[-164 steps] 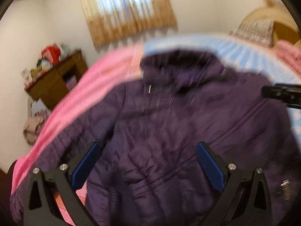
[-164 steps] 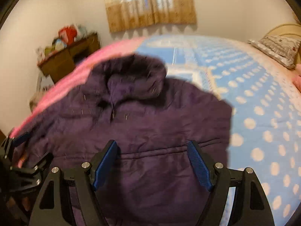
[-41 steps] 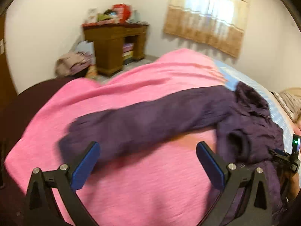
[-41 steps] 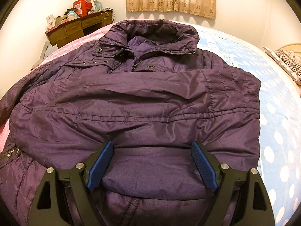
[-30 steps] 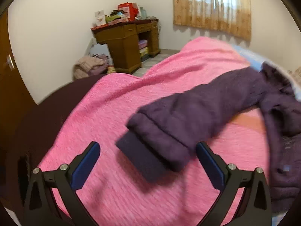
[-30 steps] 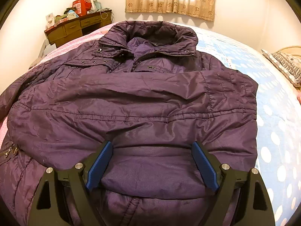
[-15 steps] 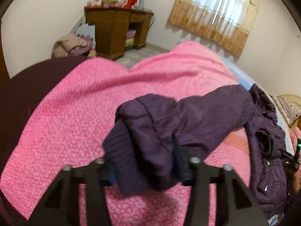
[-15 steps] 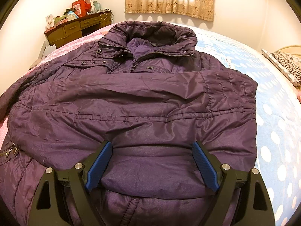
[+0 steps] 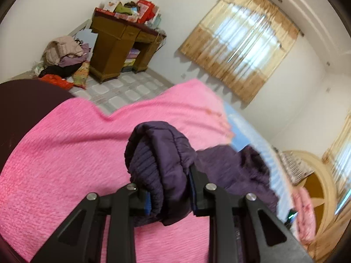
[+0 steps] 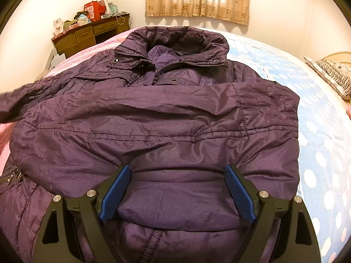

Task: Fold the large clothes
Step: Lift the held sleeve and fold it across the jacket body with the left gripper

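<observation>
A dark purple quilted jacket [image 10: 166, 114] lies front up on the bed, collar at the far end, its right sleeve folded across the chest. My left gripper [image 9: 170, 199] is shut on the cuff end of the jacket's left sleeve [image 9: 162, 160] and holds it up above the pink blanket [image 9: 65, 153]. The lifted sleeve shows blurred at the left edge of the right wrist view [image 10: 15, 107]. My right gripper [image 10: 177, 191] is open, its jaws wide apart, resting low over the folded sleeve's cuff near the jacket's hem.
The bed has a pink blanket on the left and a blue dotted sheet [image 10: 324, 135] on the right. A wooden desk [image 9: 122, 43] with clutter and a clothes pile [image 9: 63, 54] stand by the wall. A striped pillow [image 10: 333, 74] lies at the bed's right.
My left gripper moved over the left sleeve's cuff, shut on it and lifted it off the pink blanket. My right gripper has stayed open over the jacket.
</observation>
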